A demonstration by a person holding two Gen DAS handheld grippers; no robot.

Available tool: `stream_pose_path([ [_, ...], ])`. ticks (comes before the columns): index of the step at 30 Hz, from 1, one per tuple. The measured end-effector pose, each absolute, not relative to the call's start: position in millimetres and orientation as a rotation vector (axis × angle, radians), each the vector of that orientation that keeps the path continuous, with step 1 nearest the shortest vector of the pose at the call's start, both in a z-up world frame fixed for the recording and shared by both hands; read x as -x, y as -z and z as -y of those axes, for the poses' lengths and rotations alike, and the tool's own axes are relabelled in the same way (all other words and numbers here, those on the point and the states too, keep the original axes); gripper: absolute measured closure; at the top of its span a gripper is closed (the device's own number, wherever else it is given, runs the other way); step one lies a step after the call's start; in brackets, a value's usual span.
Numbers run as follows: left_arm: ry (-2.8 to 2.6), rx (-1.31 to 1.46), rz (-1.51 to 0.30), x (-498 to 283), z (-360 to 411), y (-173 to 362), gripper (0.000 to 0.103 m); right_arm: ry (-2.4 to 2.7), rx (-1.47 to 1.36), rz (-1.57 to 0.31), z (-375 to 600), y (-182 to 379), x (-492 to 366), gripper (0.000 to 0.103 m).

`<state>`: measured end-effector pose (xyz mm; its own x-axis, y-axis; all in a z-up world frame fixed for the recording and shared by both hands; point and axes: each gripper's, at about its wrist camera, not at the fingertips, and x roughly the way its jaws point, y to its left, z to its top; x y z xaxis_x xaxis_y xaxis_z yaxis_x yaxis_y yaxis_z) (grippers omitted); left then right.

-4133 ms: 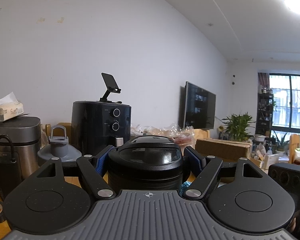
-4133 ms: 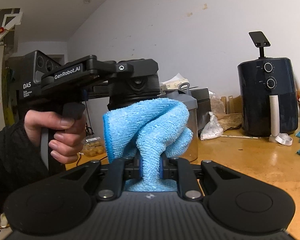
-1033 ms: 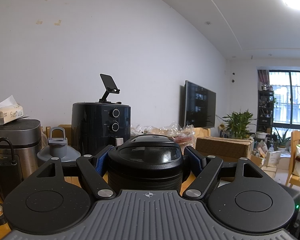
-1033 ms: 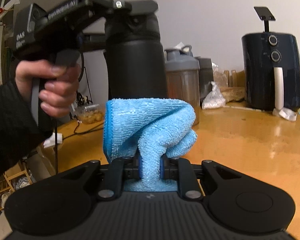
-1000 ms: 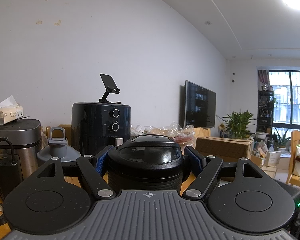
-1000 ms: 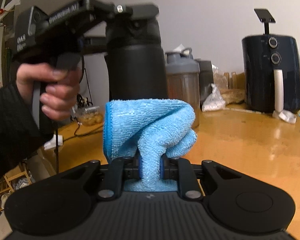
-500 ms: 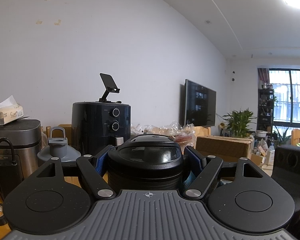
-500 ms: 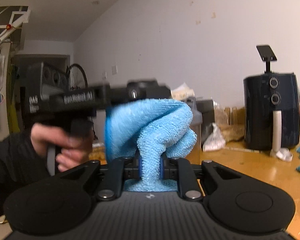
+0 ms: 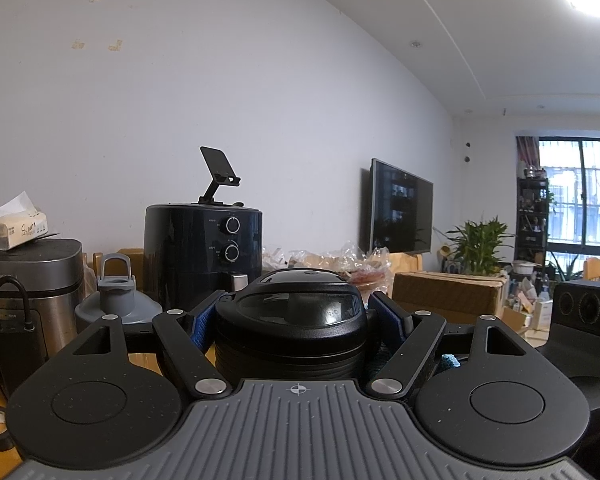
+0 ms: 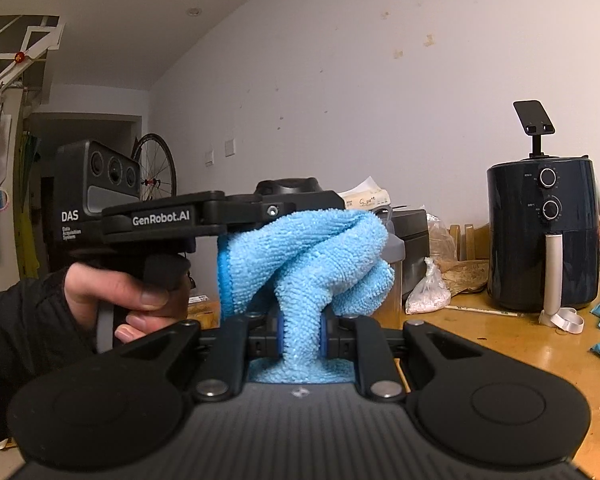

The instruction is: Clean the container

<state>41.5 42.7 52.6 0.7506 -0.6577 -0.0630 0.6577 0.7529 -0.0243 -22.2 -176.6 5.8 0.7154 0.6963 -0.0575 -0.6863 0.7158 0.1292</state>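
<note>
Container (image 9: pixel 290 320) clamped in left tool (image 9: pixel 296 320), cloth (image 10: pixel 300 256) alongside.

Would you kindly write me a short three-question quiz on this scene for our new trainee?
1. True or false: the left gripper holds the black bottle by its lid end.
2. What is clamped in the right gripper?
A. a sponge
B. a blue cloth
C. a paper towel
3. Fill in: on top of the air fryer stands a black phone ____.

Key: 1 true; 2 B; 3 stand.
</note>
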Motion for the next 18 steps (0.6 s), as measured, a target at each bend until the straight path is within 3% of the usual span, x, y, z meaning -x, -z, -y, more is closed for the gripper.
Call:
stream_pose_path([
  [18,0.696,-0.041,-0.082,-37.9,-36.8,-47.2,0.026,-0.741,-0.111,-0.105,202.7,4.2,50.4,0.093],
])
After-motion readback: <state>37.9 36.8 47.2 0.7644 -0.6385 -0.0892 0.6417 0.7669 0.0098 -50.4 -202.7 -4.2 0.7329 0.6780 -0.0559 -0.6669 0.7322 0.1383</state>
